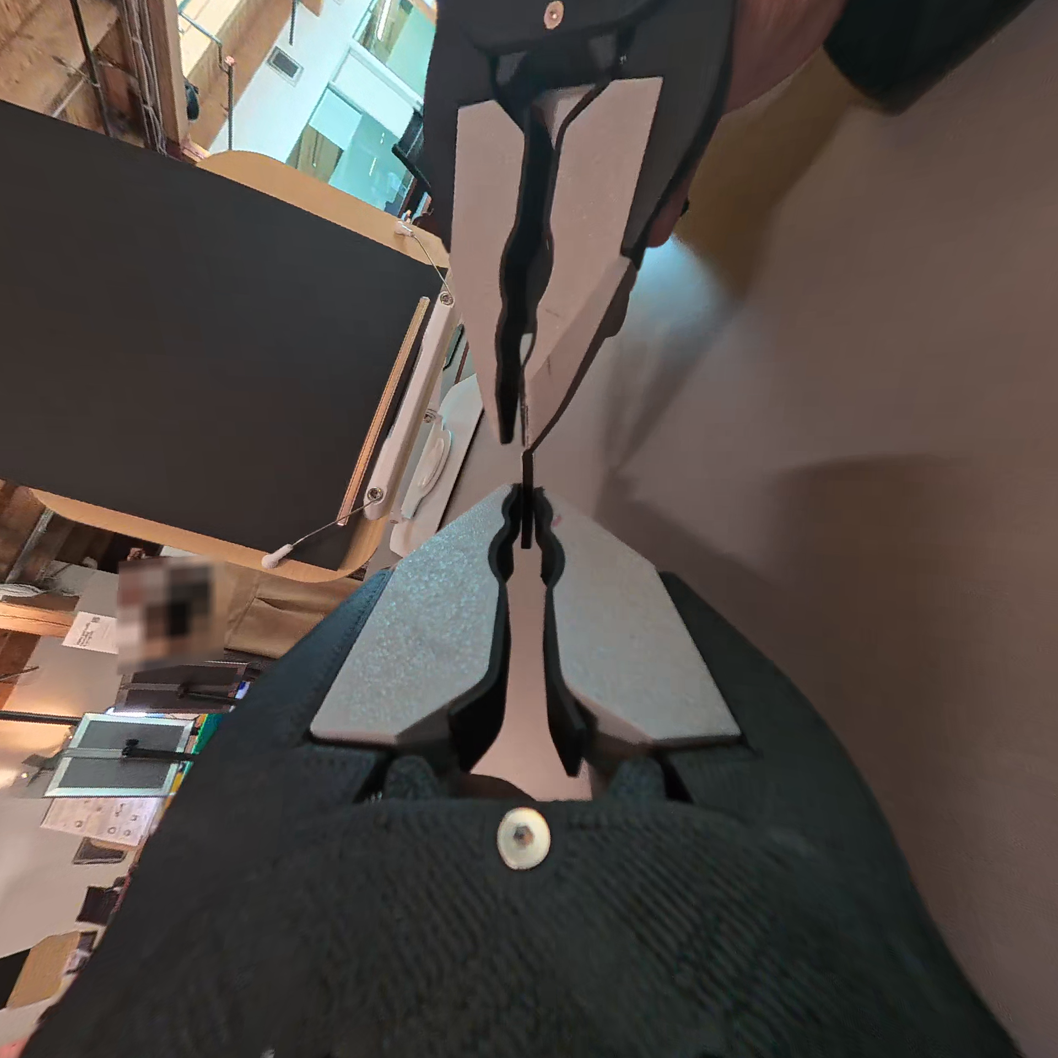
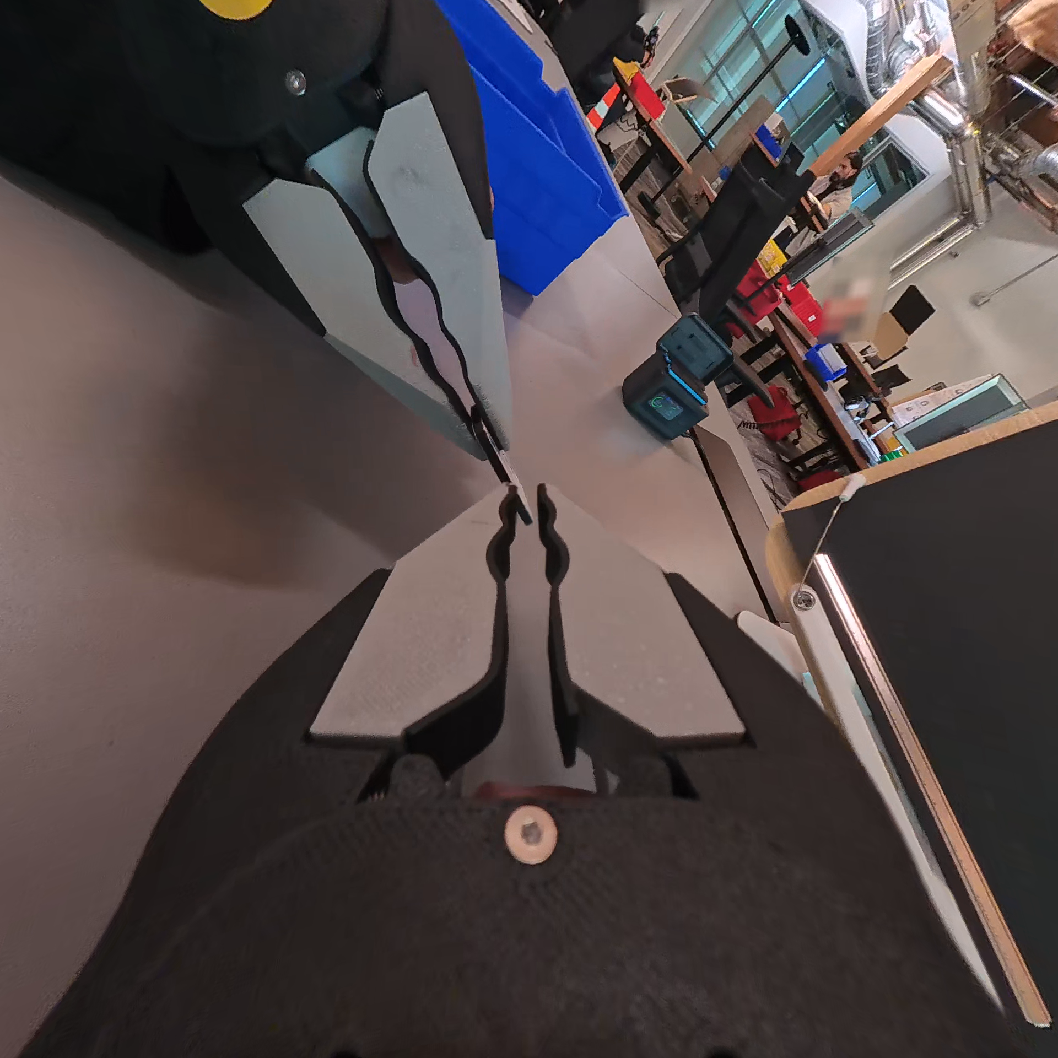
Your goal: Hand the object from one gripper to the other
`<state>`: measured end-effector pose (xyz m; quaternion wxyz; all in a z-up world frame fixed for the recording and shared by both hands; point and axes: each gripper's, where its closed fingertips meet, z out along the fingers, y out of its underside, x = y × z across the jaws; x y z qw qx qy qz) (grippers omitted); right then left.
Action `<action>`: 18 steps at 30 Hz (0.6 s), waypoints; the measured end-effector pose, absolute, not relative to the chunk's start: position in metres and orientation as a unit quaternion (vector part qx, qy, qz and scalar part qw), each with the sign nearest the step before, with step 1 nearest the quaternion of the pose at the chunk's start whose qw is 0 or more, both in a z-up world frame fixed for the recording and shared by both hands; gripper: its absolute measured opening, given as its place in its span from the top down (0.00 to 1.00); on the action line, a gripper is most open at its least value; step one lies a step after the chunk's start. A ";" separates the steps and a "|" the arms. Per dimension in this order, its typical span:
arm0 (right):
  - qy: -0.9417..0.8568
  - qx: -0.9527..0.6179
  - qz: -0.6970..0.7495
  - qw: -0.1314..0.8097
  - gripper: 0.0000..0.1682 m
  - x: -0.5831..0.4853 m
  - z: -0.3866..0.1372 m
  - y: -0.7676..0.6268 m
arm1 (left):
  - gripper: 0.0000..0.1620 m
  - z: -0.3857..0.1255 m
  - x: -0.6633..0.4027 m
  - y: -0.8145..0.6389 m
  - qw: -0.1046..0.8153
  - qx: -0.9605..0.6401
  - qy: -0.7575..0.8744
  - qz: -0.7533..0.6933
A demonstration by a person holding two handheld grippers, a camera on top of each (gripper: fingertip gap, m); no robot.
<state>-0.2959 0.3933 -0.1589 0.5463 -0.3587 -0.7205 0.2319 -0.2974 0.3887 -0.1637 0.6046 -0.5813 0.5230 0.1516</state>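
The object is a thin flat black strip (image 1: 527, 475). My left gripper (image 1: 526, 495) is shut on one end of it, and the strip sticks out past the tips. My right gripper (image 1: 518, 441) comes in from the top, tip to tip with the left one. In the right wrist view my right gripper (image 2: 524, 492) is open by a narrow gap. The strip's free end (image 2: 518, 506) lies just inside that gap, against the left fingertip (image 2: 506, 504). The left gripper (image 2: 492, 452) reaches in from the upper left.
Both grippers are above a grey table (image 2: 172, 458). A black panel with a wooden edge (image 2: 944, 630) stands at the right and also shows in the left wrist view (image 1: 200, 315). A blue bin (image 2: 532, 172) and a small black device with a lit screen (image 2: 670, 395) are farther back. Both grippers' tips are close together, under 4 cm apart.
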 end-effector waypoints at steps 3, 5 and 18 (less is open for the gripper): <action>-0.717 -0.359 0.248 0.543 0.90 -0.296 -0.156 0.390 | 0.99 -0.164 -0.296 0.388 0.605 -0.581 0.524 0.149; -0.722 -0.359 0.238 0.542 0.90 -0.296 -0.158 0.392 | 0.99 -0.165 -0.294 0.387 0.604 -0.580 0.527 0.144; -0.705 -0.354 0.275 0.549 1.00 -0.296 -0.148 0.386 | 0.94 -0.142 -0.301 0.389 0.657 -0.608 0.440 0.068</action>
